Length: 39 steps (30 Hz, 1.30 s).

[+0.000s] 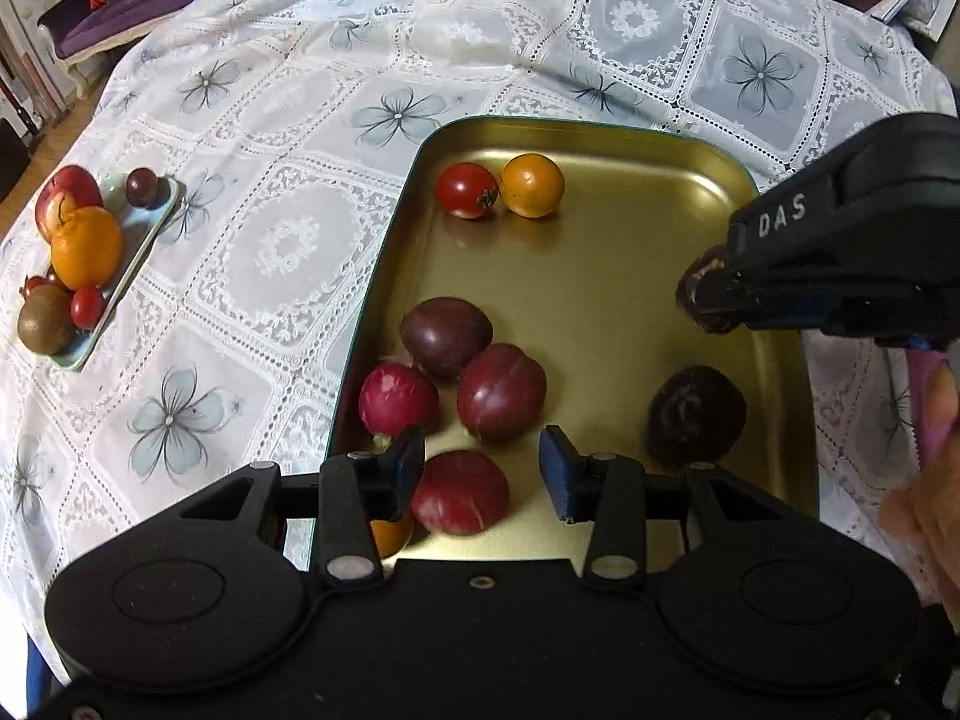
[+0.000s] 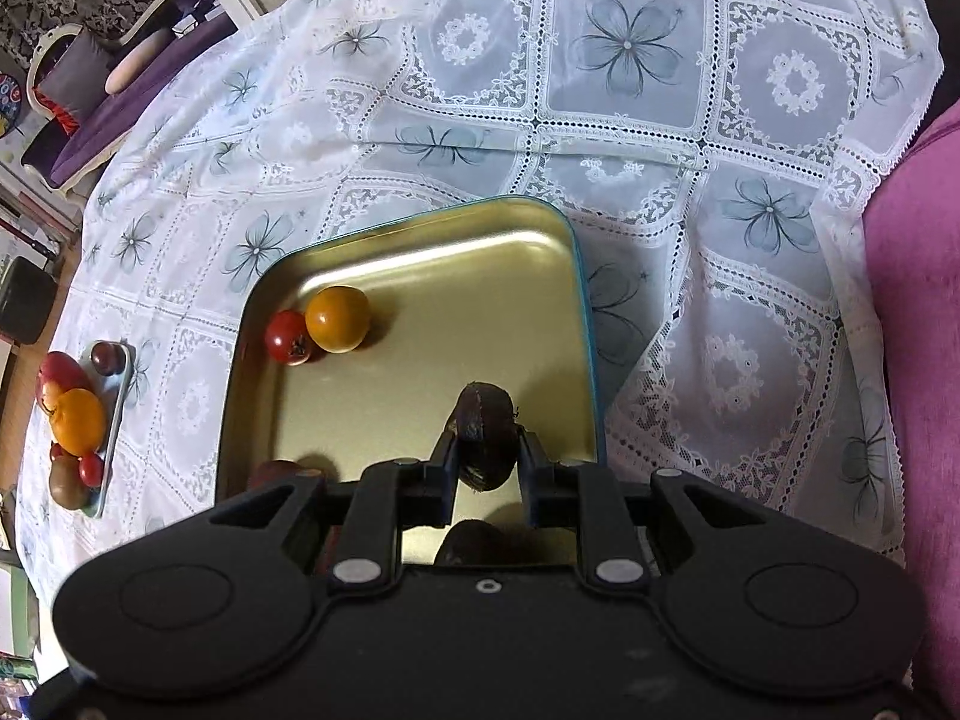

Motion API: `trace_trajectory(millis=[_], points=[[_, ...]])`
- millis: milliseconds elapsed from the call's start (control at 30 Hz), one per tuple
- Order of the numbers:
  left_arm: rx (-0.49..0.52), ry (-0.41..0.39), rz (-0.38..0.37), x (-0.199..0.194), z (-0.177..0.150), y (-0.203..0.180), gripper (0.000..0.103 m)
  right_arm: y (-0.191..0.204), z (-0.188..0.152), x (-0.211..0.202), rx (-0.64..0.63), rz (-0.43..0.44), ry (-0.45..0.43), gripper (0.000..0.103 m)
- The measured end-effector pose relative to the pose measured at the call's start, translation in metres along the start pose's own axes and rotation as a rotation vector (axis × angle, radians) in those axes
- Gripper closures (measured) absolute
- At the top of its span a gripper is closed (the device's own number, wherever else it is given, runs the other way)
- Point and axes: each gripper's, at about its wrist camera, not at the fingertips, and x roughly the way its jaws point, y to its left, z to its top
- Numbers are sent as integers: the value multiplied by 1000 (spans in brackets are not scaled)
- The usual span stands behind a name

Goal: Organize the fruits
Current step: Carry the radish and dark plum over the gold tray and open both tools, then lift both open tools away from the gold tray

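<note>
At centre frame the right hand-held gripper point(image 2: 485, 450) clenches a dark fruit point(image 2: 485, 441) above the gold tray point(image 2: 420, 252), while the left hand-held gripper point(image 1: 480, 471) hangs released over a red fruit point(image 1: 461, 492) at the tray's lower edge.

Fruits point(image 1: 501, 393) in tray point(image 1: 606, 138); plate point(image 1: 147, 240) left

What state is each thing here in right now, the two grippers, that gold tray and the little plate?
Left gripper: open, empty, over a red fruit.
Right gripper: shut on a dark wrinkled fruit, above the tray.
Gold metal tray: holds several fruits, mostly bare.
Pale green rectangular plate: piled with fruit.
</note>
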Motion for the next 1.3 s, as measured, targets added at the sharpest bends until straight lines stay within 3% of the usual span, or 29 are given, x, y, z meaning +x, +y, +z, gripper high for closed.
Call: trace_trajectory(millis=[233,500,1300], points=[[-28,4,-10,-10,-21,15,52,17,-7,-6,-70,-1,-38,80],[-31,-29,-3,-27,-35,20,52,18,-24,-22,-60,16,-40,79],[-44,-69,25,-43,-75,22,52,2,-131,-81,-141,-62,-85,79]])
